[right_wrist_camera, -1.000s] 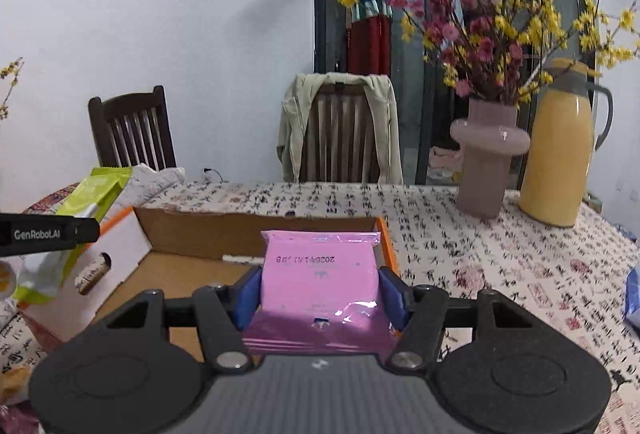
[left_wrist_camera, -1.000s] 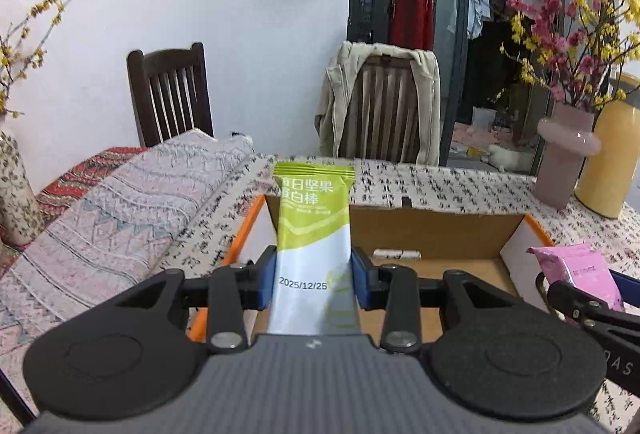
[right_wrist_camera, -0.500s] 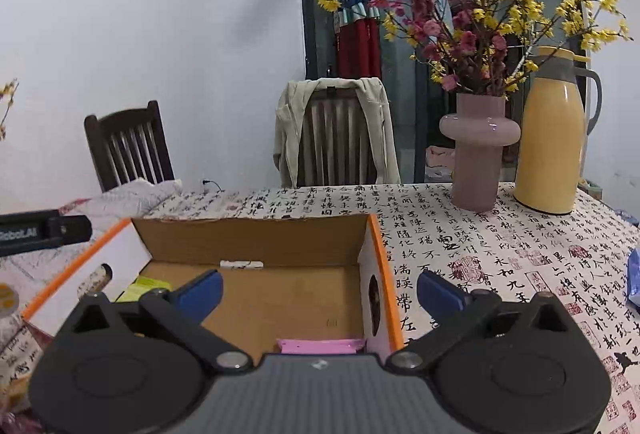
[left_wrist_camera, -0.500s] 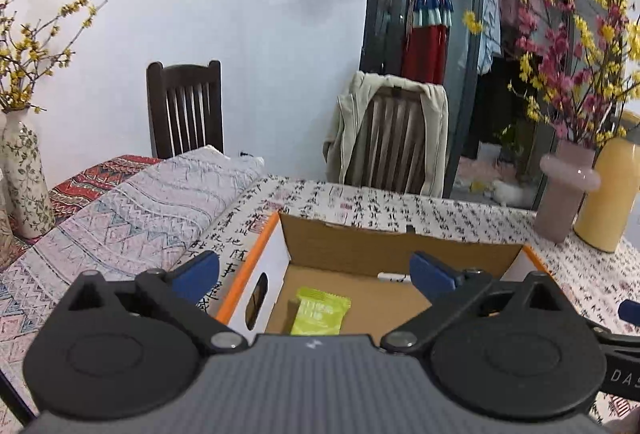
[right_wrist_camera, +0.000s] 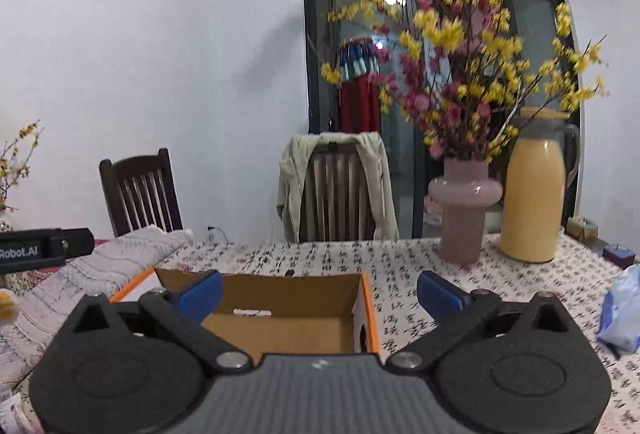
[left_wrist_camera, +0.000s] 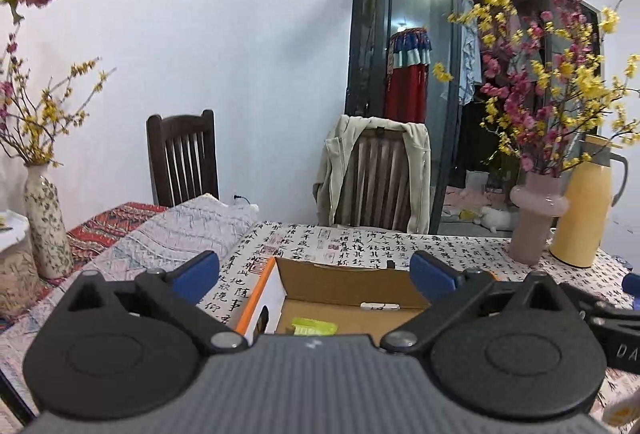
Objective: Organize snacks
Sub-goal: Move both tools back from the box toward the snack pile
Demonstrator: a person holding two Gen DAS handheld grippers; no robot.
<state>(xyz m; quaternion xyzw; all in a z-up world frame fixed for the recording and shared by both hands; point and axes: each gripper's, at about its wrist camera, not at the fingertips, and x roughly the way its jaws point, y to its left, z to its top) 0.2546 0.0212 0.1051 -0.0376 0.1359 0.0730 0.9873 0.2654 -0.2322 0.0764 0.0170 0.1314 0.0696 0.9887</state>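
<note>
Above the cardboard box (left_wrist_camera: 344,290) | left gripper (left_wrist_camera: 314,274), right gripper (right_wrist_camera: 320,288): fingers apart, empty | green snack bar (left_wrist_camera: 314,326) inside, likely sorted.

"Robot.AI" — left gripper (right_wrist_camera: 44,252) casing

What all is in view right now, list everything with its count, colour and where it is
Open cardboard box: one, brown with orange edges, on the table ahead of both grippers.
Green snack packet: one, lying on the box floor, left side.
Pink ceramic vase: one, with red and yellow blossoms, far right of table.
Yellow thermos jug: one, right of the pink vase.
Patterned slim vase: one, cream, far left, with yellow sprigs.
Dark wooden chairs: two, behind the table; a beige jacket drapes one.
Blue plastic bag: one, right table edge.
Left gripper: black, blue pads, open, empty.
Right gripper: same, open, empty.
</note>
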